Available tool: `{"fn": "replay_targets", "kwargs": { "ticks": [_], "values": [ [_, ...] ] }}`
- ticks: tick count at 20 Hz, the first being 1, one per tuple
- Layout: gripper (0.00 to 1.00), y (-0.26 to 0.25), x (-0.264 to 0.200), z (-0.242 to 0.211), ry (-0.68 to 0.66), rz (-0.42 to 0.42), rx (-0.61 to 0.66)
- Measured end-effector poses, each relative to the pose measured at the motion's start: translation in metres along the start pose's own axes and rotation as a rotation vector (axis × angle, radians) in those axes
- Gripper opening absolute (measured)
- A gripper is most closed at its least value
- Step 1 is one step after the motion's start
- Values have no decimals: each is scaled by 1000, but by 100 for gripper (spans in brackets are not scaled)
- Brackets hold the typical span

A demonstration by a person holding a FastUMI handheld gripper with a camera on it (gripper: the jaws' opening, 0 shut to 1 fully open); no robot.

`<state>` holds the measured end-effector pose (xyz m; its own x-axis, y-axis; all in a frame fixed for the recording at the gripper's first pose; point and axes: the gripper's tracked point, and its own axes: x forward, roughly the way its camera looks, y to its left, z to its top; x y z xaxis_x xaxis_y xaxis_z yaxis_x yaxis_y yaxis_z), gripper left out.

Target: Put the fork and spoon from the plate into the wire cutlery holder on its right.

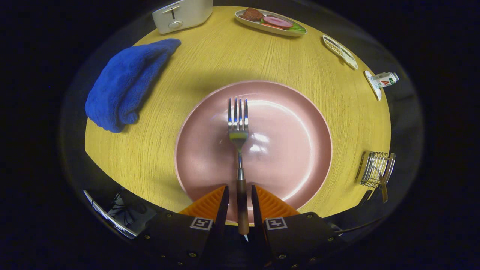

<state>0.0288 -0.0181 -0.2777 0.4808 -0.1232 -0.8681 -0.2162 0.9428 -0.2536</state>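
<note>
A metal fork (238, 127) with a brown wooden handle lies on the pink plate (292, 150), tines pointing away from me. Its handle runs back between the two fingers of my gripper (239, 187). The fingers stand on either side of the handle with a narrow gap on each side, so the gripper is open. The wire cutlery holder (377, 169) stands on the table to the right of the plate, near the table's edge. A brown-handled utensil (384, 189) sticks out of it.
On the round wooden table (210, 63), a crumpled blue towel (123, 82) lies left of the plate. Beyond it stands a white toaster (183, 15). An oval dish of food (272, 22), a small dish (340, 50) and a small bottle (384, 79) line the far right rim.
</note>
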Motion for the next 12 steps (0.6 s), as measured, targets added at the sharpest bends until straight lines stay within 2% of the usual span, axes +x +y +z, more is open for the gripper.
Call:
{"fn": "replay_targets", "kwargs": {
  "ticks": [2, 3, 5, 12],
  "values": [
    [15, -2, 6, -4, 2, -6, -6],
    [15, -2, 11, -7, 11, -5, -6],
    [6, 1, 8, -6, 11, 17, -13],
    [6, 0, -1, -4, 8, -23, 33]
  ]
}}
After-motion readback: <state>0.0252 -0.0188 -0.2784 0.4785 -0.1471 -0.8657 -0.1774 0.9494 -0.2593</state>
